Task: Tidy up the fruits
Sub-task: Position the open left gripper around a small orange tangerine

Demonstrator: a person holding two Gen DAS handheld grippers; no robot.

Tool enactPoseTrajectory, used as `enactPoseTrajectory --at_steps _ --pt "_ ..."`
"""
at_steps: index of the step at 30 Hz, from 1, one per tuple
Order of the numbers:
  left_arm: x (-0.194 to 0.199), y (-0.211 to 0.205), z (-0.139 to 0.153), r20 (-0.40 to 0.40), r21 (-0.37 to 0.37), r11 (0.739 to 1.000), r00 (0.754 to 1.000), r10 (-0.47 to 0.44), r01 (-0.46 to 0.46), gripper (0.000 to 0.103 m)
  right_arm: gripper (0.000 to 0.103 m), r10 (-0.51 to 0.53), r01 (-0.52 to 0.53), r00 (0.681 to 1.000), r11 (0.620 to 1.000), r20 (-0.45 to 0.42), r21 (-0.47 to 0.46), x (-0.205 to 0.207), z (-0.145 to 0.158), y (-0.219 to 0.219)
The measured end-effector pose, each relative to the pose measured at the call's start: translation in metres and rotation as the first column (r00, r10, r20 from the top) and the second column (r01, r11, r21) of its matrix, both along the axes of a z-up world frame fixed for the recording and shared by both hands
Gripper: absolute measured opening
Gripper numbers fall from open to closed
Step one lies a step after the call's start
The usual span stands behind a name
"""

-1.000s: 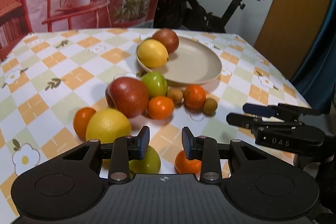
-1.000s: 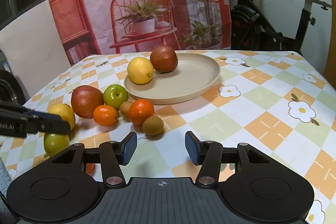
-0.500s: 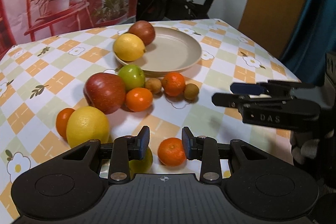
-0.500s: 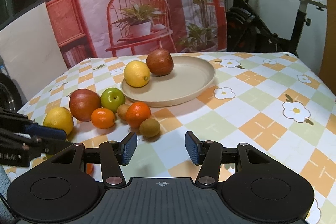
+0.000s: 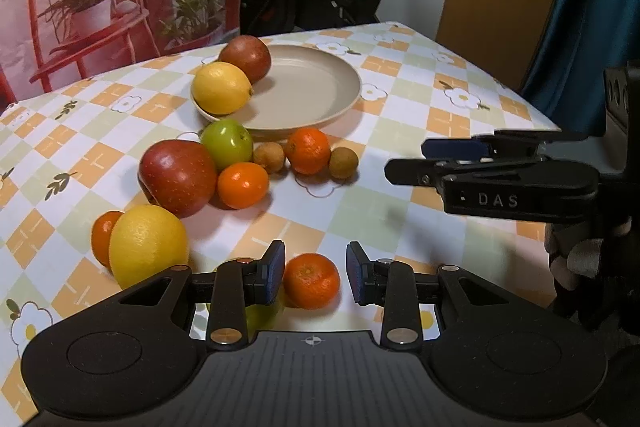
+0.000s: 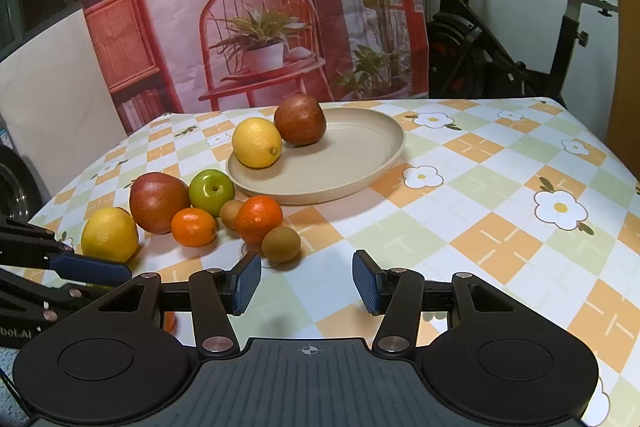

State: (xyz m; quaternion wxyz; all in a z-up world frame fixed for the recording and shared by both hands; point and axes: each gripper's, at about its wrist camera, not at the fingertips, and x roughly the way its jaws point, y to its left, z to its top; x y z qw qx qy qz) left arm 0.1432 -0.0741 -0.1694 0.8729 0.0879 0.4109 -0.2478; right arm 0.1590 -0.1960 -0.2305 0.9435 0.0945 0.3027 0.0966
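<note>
"DAS" lettering on right gripper (image 5: 404,161), left gripper (image 5: 315,277) framing mandarin (image 5: 311,280)

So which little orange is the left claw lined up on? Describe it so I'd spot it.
Start at the beige plate and come towards the camera, past the fruit cluster in front of it. Alone between the open left claw fingers sits a small orange. Unlike the other oranges, it lies apart from that cluster, nearest the table's front edge.

Right half of the plate (image 6: 384,151) is left bare and reachable across open bench (image 6: 500,195); its left side is blocked by fruit crowded together (image 6: 200,211).
</note>
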Motion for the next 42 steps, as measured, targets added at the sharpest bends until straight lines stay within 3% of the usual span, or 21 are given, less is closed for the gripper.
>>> enactPoseTrajectory --at_steps 11,14,18,30,35,42 --pt "0.006 0.021 0.014 0.030 -0.052 0.994 0.994 0.102 -0.100 0.035 0.048 0.002 -0.002 1.000 1.000 -0.001 0.001 0.000 0.000 0.001" --pt "0.002 0.029 0.021 0.046 -0.037 0.992 0.992 0.119 -0.117 0.034 0.048 0.005 -0.005 1.000 1.000 -0.001 0.002 0.000 0.000 0.002" --pt "-0.002 0.043 0.022 0.001 -0.032 0.988 0.989 0.148 -0.148 0.026 0.048 0.009 -0.009 1.000 1.000 -0.002 0.005 0.000 0.000 0.004" --pt "0.000 0.051 0.006 -0.093 0.016 0.985 0.981 0.172 -0.172 0.022 0.048 0.017 -0.017 1.000 1.000 -0.003 0.001 0.001 0.001 0.007" --pt "0.005 0.056 -0.002 -0.123 0.000 0.981 0.974 0.191 -0.192 0.022 0.048 0.020 -0.020 1.000 1.000 -0.006 0.002 0.002 0.000 0.008" --pt "0.011 0.048 0.000 -0.074 -0.008 0.984 0.981 0.178 -0.179 0.023 0.048 0.021 -0.021 1.000 1.000 -0.010 0.003 0.001 -0.002 0.007"
